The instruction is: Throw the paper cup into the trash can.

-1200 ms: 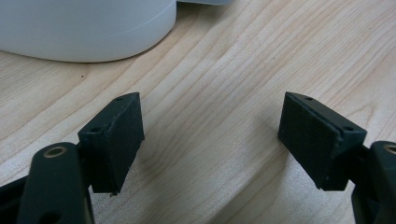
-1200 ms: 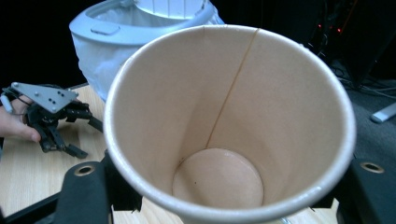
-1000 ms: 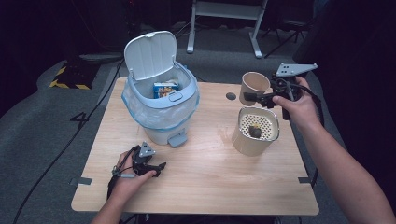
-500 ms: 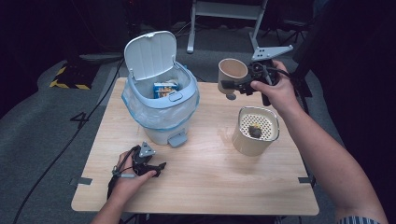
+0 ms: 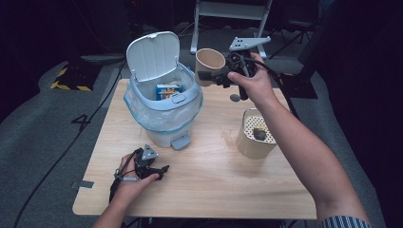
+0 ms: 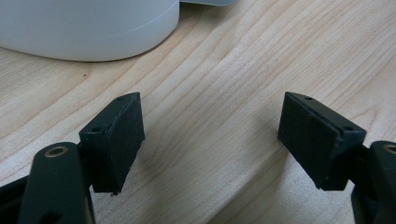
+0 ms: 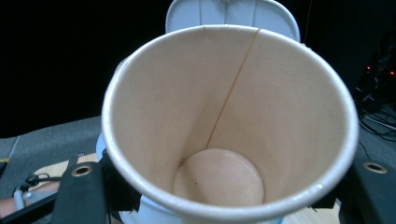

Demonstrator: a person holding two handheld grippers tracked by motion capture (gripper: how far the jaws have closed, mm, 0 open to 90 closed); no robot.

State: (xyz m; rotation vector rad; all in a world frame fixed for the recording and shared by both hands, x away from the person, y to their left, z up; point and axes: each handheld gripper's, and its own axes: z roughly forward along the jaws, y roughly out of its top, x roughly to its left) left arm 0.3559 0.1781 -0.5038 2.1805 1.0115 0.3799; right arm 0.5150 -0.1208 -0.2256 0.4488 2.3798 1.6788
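Note:
A tan paper cup (image 5: pixel 210 59) hangs in the air just right of the open white bin (image 5: pixel 161 116), with my right gripper (image 5: pixel 205 76) shut on its wall. The jaws have just been opening a little, with the cup still between them. In the right gripper view the empty cup (image 7: pixel 224 121) faces me, mouth first, with the bin's raised lid (image 7: pixel 233 14) behind it. My left gripper (image 5: pixel 160 171) lies on the table in front of the bin. Its jaws stand open over bare wood (image 6: pixel 210 140).
The bin has a plastic liner and holds a blue box (image 5: pixel 168 90). A second tan cup (image 5: pixel 256 140) with a perforated insert and a small dark lump stands at the table's right. The wooden table (image 5: pixel 214 190) ends at dark floor with cables and a stand behind.
My right hand has carried the cup up and left, from beside the second cup to just next to the bin's rim. The left hand has stayed put.

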